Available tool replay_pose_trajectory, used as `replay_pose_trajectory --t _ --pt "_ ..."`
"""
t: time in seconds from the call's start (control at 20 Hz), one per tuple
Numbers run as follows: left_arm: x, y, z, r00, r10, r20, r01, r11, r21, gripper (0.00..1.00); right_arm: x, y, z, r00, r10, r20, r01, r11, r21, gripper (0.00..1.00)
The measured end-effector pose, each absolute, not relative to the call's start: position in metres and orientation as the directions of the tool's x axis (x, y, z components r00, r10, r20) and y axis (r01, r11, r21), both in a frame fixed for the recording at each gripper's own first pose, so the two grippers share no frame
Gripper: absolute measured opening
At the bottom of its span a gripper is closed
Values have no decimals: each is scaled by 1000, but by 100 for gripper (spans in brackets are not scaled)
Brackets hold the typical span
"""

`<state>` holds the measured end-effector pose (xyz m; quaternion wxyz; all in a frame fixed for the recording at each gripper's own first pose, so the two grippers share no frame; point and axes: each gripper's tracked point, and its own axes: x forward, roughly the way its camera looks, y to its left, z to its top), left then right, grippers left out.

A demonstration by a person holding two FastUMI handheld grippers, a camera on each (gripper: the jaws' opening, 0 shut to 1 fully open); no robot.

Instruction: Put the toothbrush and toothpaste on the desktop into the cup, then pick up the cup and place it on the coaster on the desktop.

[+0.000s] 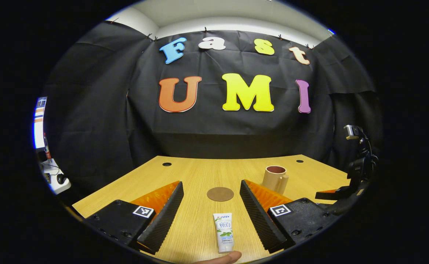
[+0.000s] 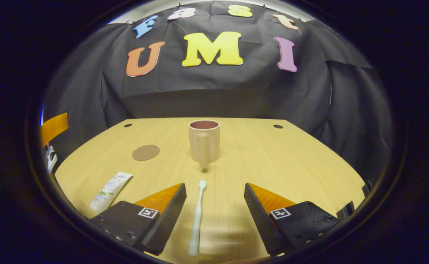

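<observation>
Toothbrush (image 2: 196, 216) lies lengthwise, head toward cup (image 2: 204, 142).

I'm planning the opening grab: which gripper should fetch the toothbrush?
Right. The toothbrush lies between the open right gripper's fingers, head towards the cup. The open left gripper is lined up on the toothpaste instead.

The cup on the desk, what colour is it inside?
The cup is beige outside, reddish-brown inside; the right gripper view shows it best.

toothbrush (image 2: 196, 216) before cup (image 2: 204, 143), coaster (image 2: 145, 152) left
</observation>
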<state>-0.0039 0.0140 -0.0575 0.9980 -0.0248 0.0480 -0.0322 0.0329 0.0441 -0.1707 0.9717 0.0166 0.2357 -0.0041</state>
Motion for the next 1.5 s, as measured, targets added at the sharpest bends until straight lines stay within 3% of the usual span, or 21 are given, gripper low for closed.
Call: replay_pose_trajectory --t 0.15,0.3,0.4,0.45,0.6,0.65,0.9,0.95,1.35,1.5 --pt "2 19 -72 990 -53 -132 44 997 -65 99 35 54 -188 860 27 -510 -21 1000 19 75" --pt "7 23 -83 987 -38 -154 29 998 -62 99 34 63 -200 822 55 -567 -31 998 52 74" --pt "9 21 -91 983 -49 -177 37 997 -73 98 34 58 -205 807 30 -590 -3 999 47 63" --pt "9 22 -92 982 -48 -184 35 997 -74 99 35 58 -205 803 28 -596 1 999 49 52" --pt "12 21 -93 982 -45 -185 33 997 -64 99 35 59 -209 786 49 -616 1 997 81 39" --pt "12 21 -93 982 -46 -184 35 997 -62 99 35 61 -208 785 60 -617 -8 996 87 30" --pt "14 16 -101 977 -52 -205 41 997 -59 99 35 57 -210 773 84 -629 -12 993 118 18" --pt "13 14 -102 976 -53 -211 42 998 -57 99 35 58 -210 769 90 -632 -21 993 115 2" --pt "9 -11 -136 940 -113 -321 102 993 -53 98 31 56 -193 809 150 -569 -75 985 153 0" --pt "8 -26 -167 894 -143 -425 122 990 -75 97 26 52 -174 841 167 -515 -96 982 163 0"
